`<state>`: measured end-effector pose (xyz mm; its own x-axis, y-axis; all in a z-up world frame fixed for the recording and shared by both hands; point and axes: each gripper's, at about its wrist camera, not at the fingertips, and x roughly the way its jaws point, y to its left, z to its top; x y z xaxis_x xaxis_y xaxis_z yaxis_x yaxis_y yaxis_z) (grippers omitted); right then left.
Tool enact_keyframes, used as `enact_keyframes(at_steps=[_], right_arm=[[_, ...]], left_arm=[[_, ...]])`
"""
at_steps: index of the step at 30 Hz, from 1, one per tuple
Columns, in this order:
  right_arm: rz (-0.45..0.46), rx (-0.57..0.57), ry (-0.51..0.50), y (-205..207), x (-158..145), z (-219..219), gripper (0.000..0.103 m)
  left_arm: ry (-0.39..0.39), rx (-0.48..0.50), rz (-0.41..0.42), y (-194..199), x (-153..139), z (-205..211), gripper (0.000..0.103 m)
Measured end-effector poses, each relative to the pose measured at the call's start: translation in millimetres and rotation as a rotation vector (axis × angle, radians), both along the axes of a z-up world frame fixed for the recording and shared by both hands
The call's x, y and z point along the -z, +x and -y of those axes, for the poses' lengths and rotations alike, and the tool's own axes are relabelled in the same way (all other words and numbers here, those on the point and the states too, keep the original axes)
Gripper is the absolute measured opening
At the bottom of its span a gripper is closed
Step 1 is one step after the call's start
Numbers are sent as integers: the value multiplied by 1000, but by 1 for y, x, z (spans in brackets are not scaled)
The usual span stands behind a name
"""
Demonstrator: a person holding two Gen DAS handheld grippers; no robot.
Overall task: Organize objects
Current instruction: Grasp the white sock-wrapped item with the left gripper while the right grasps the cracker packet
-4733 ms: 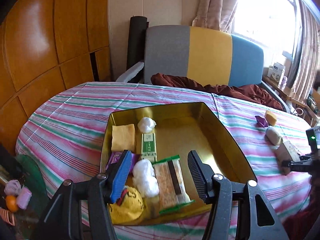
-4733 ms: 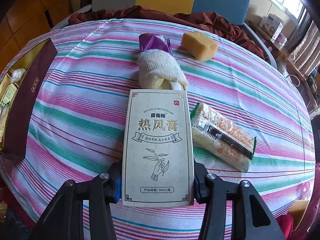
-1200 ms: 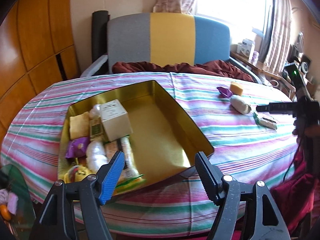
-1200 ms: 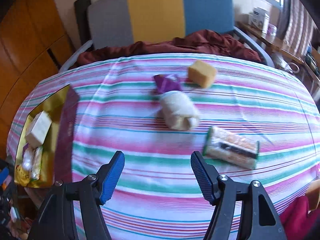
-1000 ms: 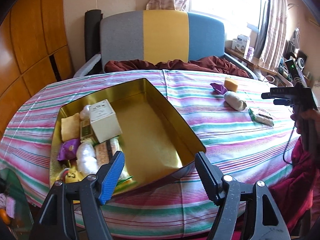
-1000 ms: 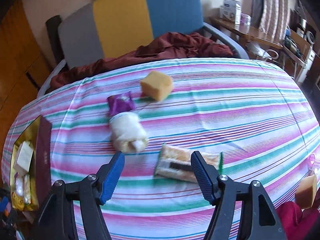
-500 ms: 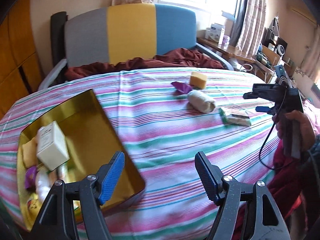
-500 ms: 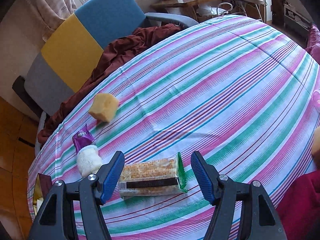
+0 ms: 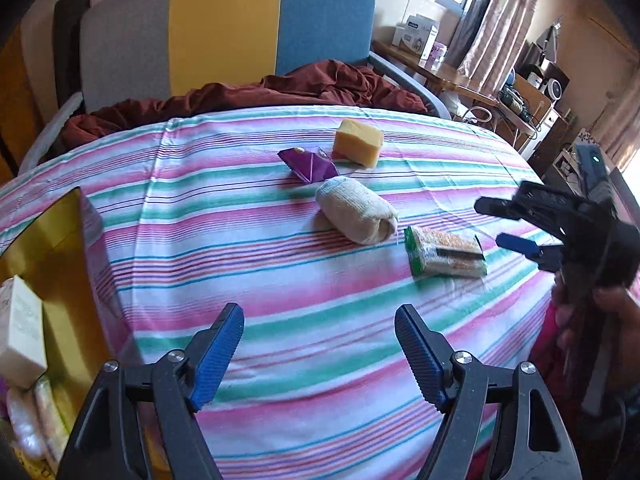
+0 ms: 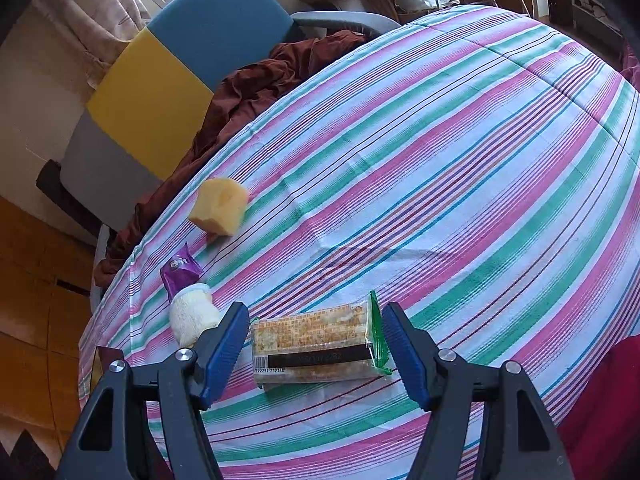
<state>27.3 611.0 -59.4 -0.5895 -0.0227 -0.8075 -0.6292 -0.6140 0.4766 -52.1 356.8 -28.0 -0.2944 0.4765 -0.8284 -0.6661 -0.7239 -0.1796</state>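
Observation:
A cracker packet with green ends lies on the striped tablecloth between the fingers of my open right gripper, which straddles it without touching. In the left wrist view the packet lies right of a rolled white sock, a purple wrapper and a yellow sponge. My left gripper is open and empty over bare cloth. The gold tin at the left edge holds a cream box and other packets. The right gripper shows at the right.
A grey, yellow and blue chair with a maroon cloth stands behind the table. A cluttered wooden side table is at the back right. The sock, wrapper and sponge lie left of the right gripper.
The cream box left my right gripper and now lies in the tin. The right gripper swung right and came down around the cracker packet. The left gripper turned from the tin toward the loose items.

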Motion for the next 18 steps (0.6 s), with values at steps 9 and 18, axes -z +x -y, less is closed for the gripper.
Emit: enact_keyframes(at_steps=[9, 18], right_arm=[[-25, -24, -39, -1, 1, 2, 70], [-36, -38, -75, -2, 4, 1, 70]], left_arm=[[20, -53, 130, -49, 19, -59, 80], [-8, -133, 213, -87, 50, -115, 85]])
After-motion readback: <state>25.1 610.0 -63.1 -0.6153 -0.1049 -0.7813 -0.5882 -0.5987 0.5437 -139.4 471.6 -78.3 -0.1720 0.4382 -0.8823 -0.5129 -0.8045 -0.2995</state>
